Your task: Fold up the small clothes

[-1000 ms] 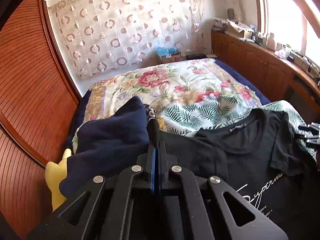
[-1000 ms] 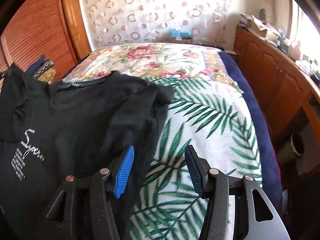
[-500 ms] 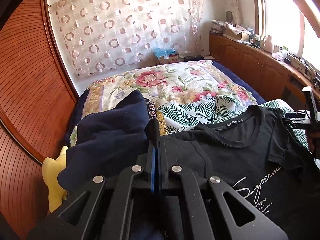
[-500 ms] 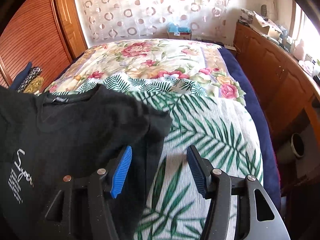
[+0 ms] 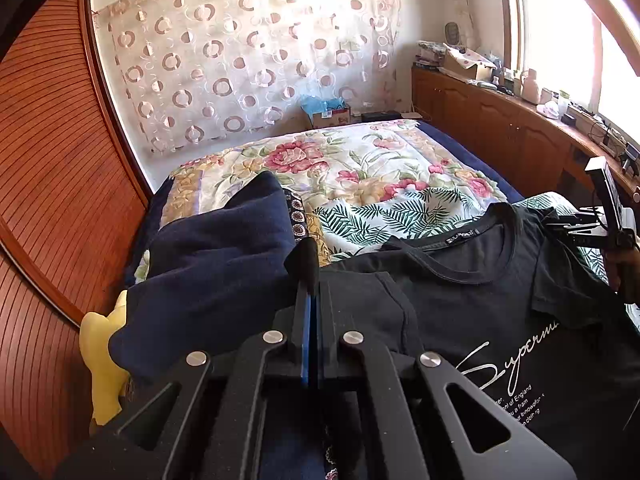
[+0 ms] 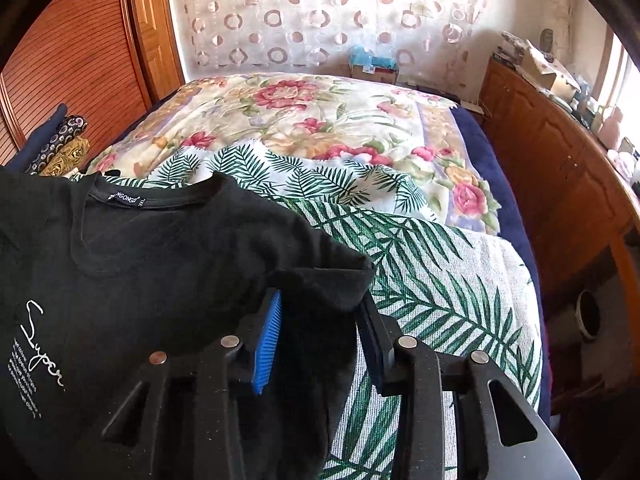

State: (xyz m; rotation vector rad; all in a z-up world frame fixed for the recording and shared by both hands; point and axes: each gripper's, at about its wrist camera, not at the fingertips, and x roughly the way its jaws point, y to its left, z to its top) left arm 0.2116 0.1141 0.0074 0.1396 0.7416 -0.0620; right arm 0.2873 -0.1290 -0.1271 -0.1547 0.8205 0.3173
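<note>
A black T-shirt [image 5: 480,300] with white script print lies face up on the bed, collar toward the far end. My left gripper [image 5: 310,280] is shut on the shirt's left sleeve edge, a fold of black cloth sticking up between its pads. In the right wrist view the same shirt [image 6: 160,280] fills the left side. My right gripper [image 6: 320,320] is open, its jaws astride the right sleeve, which lies between the blue pads. The right gripper also shows at the right edge of the left wrist view [image 5: 600,224].
A palm-leaf sheet [image 6: 420,272] and a floral quilt [image 6: 320,120] cover the bed. A navy garment pile [image 5: 208,264] and a yellow item [image 5: 104,360] lie left of the shirt. A wooden wardrobe [image 5: 48,160] stands left, a wooden cabinet [image 6: 560,160] right.
My right gripper has moved forward over the right sleeve, which now lies between its open jaws. My left gripper has stayed shut on the left sleeve and shifted slightly.
</note>
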